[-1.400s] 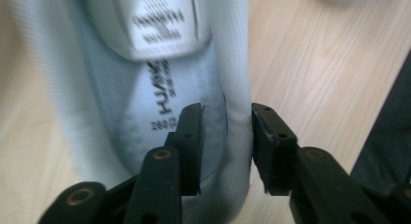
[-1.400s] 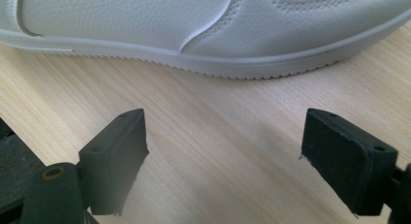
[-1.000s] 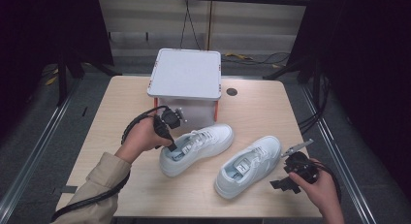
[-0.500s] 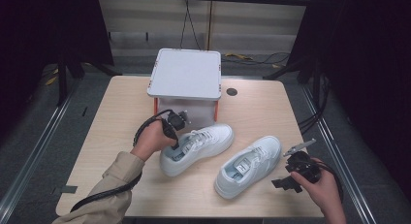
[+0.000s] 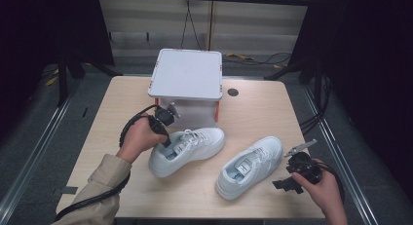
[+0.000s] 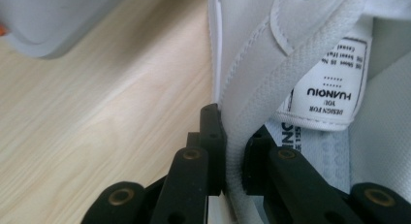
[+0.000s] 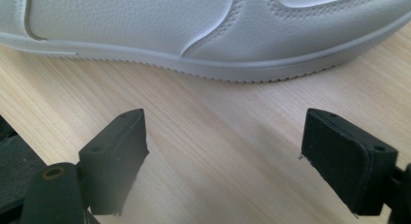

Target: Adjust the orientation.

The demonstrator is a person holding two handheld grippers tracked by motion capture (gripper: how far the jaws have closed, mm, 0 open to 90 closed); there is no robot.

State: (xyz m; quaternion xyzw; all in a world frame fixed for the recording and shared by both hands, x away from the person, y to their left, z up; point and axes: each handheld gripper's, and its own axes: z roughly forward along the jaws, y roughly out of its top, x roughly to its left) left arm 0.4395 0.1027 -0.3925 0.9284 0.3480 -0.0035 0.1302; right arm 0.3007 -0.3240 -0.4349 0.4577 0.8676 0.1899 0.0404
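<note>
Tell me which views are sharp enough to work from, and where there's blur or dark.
High view: table evenly lit, surroundings dark. Left gripper view: label readable, fingers soft, box blurred. Right gripper view: shoe stitching crisp, left finger blurred.

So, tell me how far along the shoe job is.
Done: the left gripper has just closed on the collar of the left white sneaker. In hand: that grip. Left: the right gripper is open beside the right sneaker, untouched; the lidded box stays closed.

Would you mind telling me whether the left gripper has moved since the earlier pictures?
Yes. The left gripper dropped away from the white box onto the left shoe's collar, its jaws closing on it.
</note>
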